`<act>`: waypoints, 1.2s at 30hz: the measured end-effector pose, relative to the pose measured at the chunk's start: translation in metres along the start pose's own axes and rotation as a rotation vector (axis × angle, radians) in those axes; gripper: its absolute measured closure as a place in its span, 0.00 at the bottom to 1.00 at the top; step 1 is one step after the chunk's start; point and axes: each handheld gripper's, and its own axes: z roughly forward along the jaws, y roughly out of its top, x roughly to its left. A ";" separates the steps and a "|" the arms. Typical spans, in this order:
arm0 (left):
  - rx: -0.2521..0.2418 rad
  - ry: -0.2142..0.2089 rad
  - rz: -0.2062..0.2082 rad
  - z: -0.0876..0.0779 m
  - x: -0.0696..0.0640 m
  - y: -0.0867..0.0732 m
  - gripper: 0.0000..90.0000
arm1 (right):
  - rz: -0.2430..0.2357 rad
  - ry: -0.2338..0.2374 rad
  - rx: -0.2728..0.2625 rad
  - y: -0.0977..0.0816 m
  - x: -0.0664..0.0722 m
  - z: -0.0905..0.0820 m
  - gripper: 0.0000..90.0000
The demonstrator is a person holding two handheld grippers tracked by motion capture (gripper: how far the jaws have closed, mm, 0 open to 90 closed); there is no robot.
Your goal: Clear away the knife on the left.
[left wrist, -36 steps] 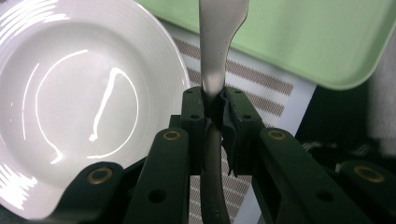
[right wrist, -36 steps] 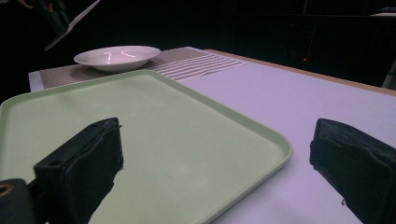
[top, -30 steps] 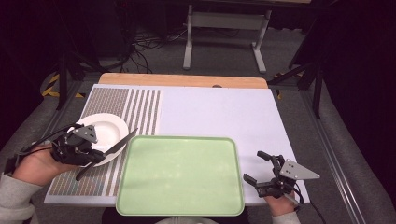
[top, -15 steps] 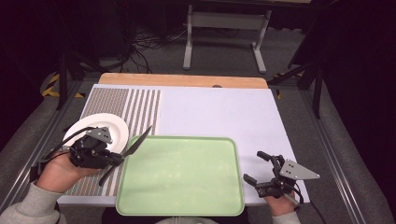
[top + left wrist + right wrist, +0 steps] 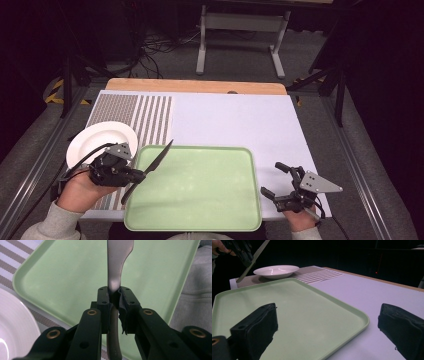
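**Table knife, held at mid-length, over the tray's left edge**

High view. You had the left gripper (image 5: 134, 175) at about 8 o'clock on the table, its jaws clamped on a dark table knife (image 5: 148, 171). The knife ran on a slant, one end toward 1 o'clock above the near-left corner of the green tray (image 5: 200, 220), the other toward 7 o'clock over the striped mat (image 5: 132, 112). The white plate (image 5: 97, 140) sat just beside the gripper, at 10 o'clock from it. Your right gripper (image 5: 274, 181) rested at 4 o'clock, past the tray's right rim, jaws apart and empty.

Left gripper view. The two pads were pressed together on the knife (image 5: 116, 267) near where handle meets blade; the blade rose toward 12 o'clock over the tray (image 5: 62, 277), the handle dropped between the jaws toward 6 o'clock. The plate (image 5: 12, 327) showed at 8 o'clock.

Right gripper view. The jaws stood wide with nothing between them, the tray (image 5: 299, 315) lying ahead. The left gripper (image 5: 247, 257) held the knife (image 5: 254, 258) at 11 o'clock, the plate (image 5: 275, 271) behind it.

Handling note, by judgement. Item likely stiff, light, smooth-sided metal; apt to pivot or slide in a narrow pinch. The hold near the balance point looked sound. Not fragile, though it could clatter or skid on the smooth tray.
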 end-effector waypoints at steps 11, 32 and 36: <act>0.023 -0.050 -0.081 0.019 -0.004 0.005 0.89 | 0.004 0.001 0.003 -0.001 -0.001 0.000 0.04; 0.148 -0.045 -0.161 0.057 -0.014 0.010 0.89 | 0.010 0.004 0.000 -0.002 -0.001 0.001 0.04; 0.171 -0.022 -0.178 0.062 -0.014 0.010 0.89 | 0.009 0.004 -0.001 -0.001 -0.002 0.000 0.04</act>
